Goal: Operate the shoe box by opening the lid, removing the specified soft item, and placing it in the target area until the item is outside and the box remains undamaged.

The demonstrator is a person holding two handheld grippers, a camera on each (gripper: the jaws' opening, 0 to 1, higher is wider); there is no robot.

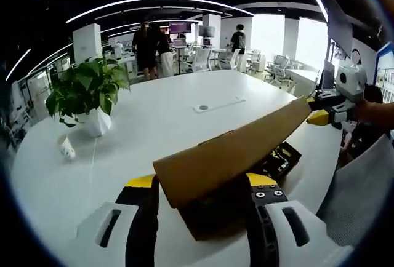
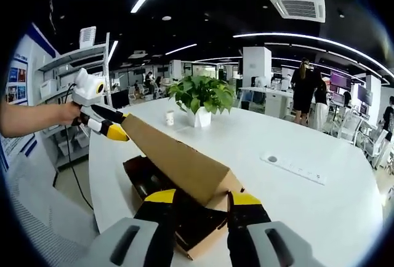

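white round table (image 1: 184, 113), wide bare surface beyond the box. cardboard shoe box (image 2: 184, 221) near the table edge, lid (image 1: 237, 147) raised at a slant, contents dark and hard to make out. left gripper (image 1: 203, 199) and right gripper (image 2: 202, 202) each clamped on a lid end. potted plant (image 1: 86, 95) well apart.

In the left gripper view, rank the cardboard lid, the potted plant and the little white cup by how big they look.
1. Cardboard lid, largest, though it sits nearest the camera.
2. Potted plant.
3. Little white cup, clearly smallest.
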